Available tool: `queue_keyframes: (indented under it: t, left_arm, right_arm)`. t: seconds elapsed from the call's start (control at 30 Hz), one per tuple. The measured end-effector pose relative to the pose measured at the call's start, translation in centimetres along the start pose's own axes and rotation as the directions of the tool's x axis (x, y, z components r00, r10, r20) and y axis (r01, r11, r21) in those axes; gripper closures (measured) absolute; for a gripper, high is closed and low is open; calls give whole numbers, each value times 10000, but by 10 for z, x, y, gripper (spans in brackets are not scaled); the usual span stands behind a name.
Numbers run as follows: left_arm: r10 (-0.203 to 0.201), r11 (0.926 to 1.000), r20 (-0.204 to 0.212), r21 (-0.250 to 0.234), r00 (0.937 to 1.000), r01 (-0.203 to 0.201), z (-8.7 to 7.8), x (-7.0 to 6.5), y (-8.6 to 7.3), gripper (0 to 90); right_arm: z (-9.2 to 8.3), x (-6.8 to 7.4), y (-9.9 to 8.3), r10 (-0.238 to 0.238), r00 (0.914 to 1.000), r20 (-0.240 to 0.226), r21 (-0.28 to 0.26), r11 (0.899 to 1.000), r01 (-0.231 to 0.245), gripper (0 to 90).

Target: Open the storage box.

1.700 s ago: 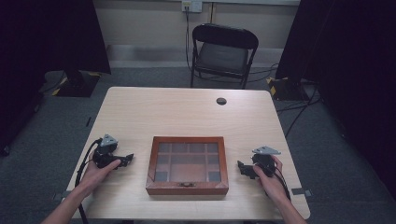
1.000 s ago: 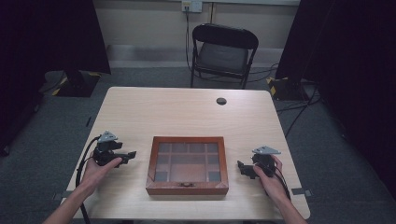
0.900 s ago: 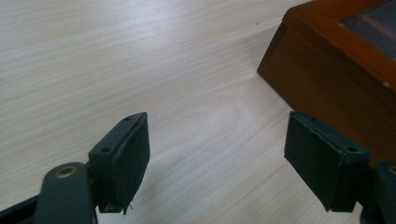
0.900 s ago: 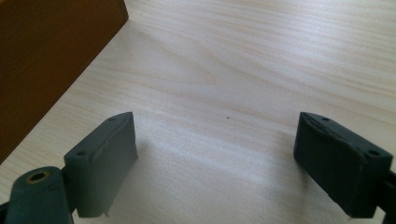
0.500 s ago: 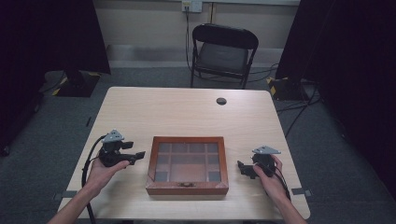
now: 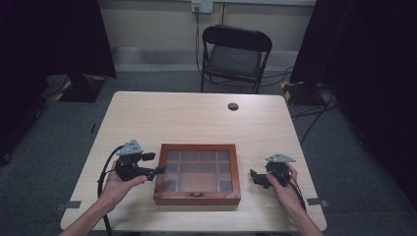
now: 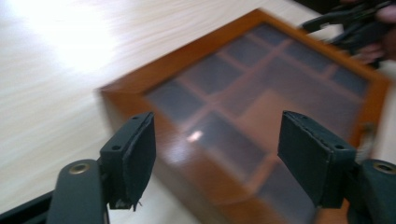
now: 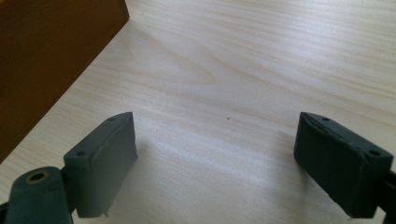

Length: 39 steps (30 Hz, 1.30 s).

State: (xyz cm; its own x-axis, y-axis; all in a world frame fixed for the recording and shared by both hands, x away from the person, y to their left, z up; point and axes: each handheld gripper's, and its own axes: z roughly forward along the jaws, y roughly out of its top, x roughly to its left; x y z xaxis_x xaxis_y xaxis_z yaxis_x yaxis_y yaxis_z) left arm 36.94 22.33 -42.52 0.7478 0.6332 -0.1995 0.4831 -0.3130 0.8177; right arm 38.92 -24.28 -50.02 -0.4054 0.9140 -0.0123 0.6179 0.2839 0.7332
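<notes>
A wooden box (image 6: 197,173) with a glass lid divided into several panes lies shut near the front of the table, a small metal clasp on its front side. My left gripper (image 6: 156,164) is lifted off the table at the box's left edge, open, its jaws wide and tips over the box's left rim; the blurred box (image 7: 261,107) lies below the jaws in the left gripper view. My right gripper (image 6: 254,178) rests on the table just right of the box, open, nothing between its jaws. The box's side wall (image 8: 42,60) appears at the left of the right gripper view.
The light wooden table (image 6: 196,118) has a round black grommet (image 6: 233,106) near its far edge. A black folding chair (image 6: 235,54) stands behind the table. Dark curtains flank the room and cables lie on the floor at the right.
My left gripper has lifted and moved right, from the table's left side up to the box's left edge. The right gripper has stayed still.
</notes>
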Motion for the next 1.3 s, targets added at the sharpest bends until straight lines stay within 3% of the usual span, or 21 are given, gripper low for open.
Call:
queue_keyframes:
  t: [0.1, 0.2, 0.23, 0.43, 0.53, 0.67, 0.9, 0.97, 1.03, 1.13, 1.2, 1.27, 1.3]
  left_arm:
    - [239, 9997, 168, -13, 9996, -239, 1, -7, 4, 290]
    - [196, 9997, 807, 110, 9965, -205, 3, -13, 7, 327]
    - [192, 9997, 841, 165, 9963, -206, 5, -15, 7, 330]
    - [288, 9980, 1705, 504, 9849, -379, 14, -22, 11, 328]
    - [379, 9974, 1789, 536, 9831, -482, 17, -30, 11, 372]
    - [556, 9969, 2146, 426, 9751, -662, 19, -40, 14, 436]
    - [892, 9908, 2662, 746, 9598, -1127, 34, -58, 18, 485]
    - [961, 9885, 2654, 875, 9593, -1233, 38, -62, 19, 532]
    - [952, 9878, 2925, 906, 9515, -1267, 41, -65, 18, 546]
    - [909, 9870, 2750, 1028, 9571, -1233, 44, -69, 16, 574]
    - [712, 9877, 2946, 1125, 9530, -1086, 46, -69, 14, 573]
    - [695, 9883, 2910, 1101, 9542, -1056, 47, -70, 12, 602]
    - [691, 9874, 3027, 1153, 9506, -1085, 48, -70, 12, 611]
  right_arm:
    - [0, 0, 0, -12, 10000, 0, 3, 10000, 12, 124]
    - [0, 0, 0, 8, 10000, -5, 18, 10000, -8, 123]
    - [0, 0, 0, -15, 10000, -1, 3, 10000, 15, 124]
    - [0, 0, 0, 1, 10000, -6, 17, 10000, -1, 123]
    - [0, 0, 0, -30, 10000, -6, -2, 10000, 30, 123]
    - [0, 0, 0, -13, 10000, -13, 13, 10000, 13, 124]
    - [0, 0, 0, -18, 10000, -27, 13, 10000, 18, 123]
    - [0, 0, 0, -21, 10000, -37, 15, 10000, 21, 123]
    - [0, 0, 0, -16, 10000, -65, 23, 10000, 16, 123]
    - [0, 0, 0, -7, 10000, -66, 26, 10000, 8, 123]
    - [0, 0, 0, -21, 10000, -69, 22, 10000, 21, 123]
    - [0, -1, 0, -32, 10000, -70, 13, 10000, 32, 123]
    - [0, -1, 0, -27, 10000, -68, 15, 10000, 27, 123]
